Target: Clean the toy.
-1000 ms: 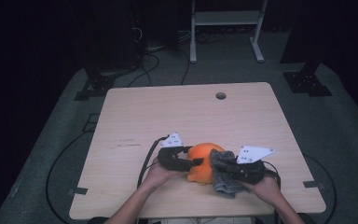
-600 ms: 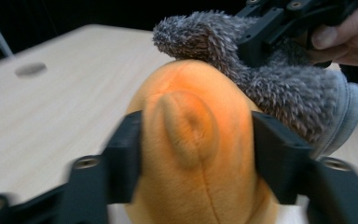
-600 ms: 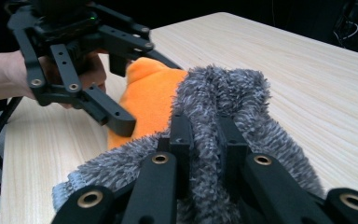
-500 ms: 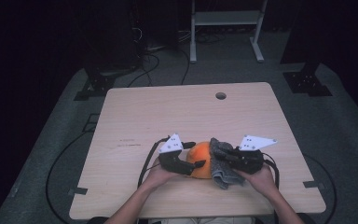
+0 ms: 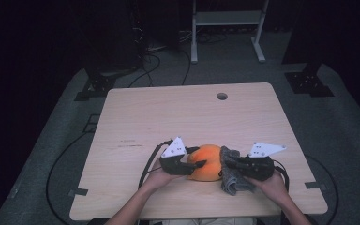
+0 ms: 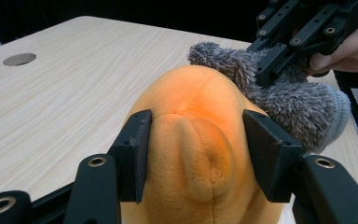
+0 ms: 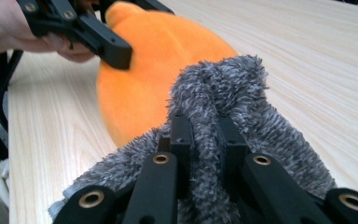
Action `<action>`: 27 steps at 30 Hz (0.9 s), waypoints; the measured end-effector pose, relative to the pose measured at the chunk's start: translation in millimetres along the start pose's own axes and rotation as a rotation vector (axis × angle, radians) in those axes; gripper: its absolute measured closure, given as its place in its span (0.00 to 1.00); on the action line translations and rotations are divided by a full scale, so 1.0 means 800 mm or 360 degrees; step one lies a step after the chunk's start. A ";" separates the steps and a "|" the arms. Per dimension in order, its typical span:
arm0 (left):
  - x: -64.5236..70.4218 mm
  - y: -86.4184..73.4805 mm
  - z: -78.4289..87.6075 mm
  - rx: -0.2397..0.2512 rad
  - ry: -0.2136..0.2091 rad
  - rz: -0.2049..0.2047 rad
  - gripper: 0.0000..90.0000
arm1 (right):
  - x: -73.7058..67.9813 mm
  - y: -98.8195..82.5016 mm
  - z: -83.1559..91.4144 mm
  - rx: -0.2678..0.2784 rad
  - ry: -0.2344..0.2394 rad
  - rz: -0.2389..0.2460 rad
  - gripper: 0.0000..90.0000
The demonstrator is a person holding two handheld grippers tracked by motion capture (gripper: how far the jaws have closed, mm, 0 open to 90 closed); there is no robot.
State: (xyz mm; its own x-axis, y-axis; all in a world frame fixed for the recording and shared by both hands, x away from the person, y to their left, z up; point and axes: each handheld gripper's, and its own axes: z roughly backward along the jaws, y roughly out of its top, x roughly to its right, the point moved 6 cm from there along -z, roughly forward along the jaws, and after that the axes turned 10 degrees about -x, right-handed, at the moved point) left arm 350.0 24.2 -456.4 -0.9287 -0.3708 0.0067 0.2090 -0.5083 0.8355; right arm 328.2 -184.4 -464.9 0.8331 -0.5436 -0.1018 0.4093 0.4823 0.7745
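Observation:
An orange plush toy [image 5: 206,161] lies near the front edge of the wooden table [image 5: 168,117]. My left gripper [image 5: 198,164] reaches it from the left. Its jaws have just been closing and now press on both sides of the plush toy [image 6: 196,102], with a soft bump bulging between them at the left gripper [image 6: 198,140]. A grey fuzzy sock [image 5: 232,176] hangs against the toy's right side. My right gripper [image 7: 205,126] is shut on a fold of the sock [image 7: 233,84], just short of the plush toy [image 7: 168,51].
A round cable hole [image 5: 221,96] sits at the table's far side. Cables trail from both grippers over the front edge. Beyond the table stand a white metal frame [image 5: 225,18] and dark stands on grey carpet.
The right gripper has shifted a little with the grey sock and sunk towards the table beside the toy. The left hand has stayed at the toy's left side.

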 end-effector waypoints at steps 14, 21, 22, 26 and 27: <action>0.000 -0.011 0.009 -0.0032 -0.0101 -0.0051 0.51 | 0.002 0.031 -0.002 0.0115 0.0108 -0.0014 0.88; -0.002 -0.018 0.016 -0.0050 -0.0118 -0.0048 0.50 | 0.006 -0.003 -0.001 0.0008 0.0108 -0.0078 0.88; -0.002 -0.018 0.016 -0.0053 -0.0117 -0.0052 0.50 | 0.006 -0.008 0.001 -0.0020 0.0115 -0.0088 0.88; -0.002 -0.017 0.016 -0.0053 -0.0122 -0.0049 0.50 | 0.011 0.005 0.014 0.0082 0.0187 -0.0117 0.88; -0.002 -0.017 0.016 -0.0059 -0.0122 -0.0058 0.50 | 0.012 0.012 0.015 0.0111 0.0215 -0.0119 0.88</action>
State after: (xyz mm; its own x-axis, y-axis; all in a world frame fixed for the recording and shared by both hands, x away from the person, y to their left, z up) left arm 344.8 41.6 -460.7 -0.9564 -0.2915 0.0198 0.1843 -0.5492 0.8151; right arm 335.6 -193.2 -451.0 0.8457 -0.4767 -0.2398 0.4489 0.3924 0.8028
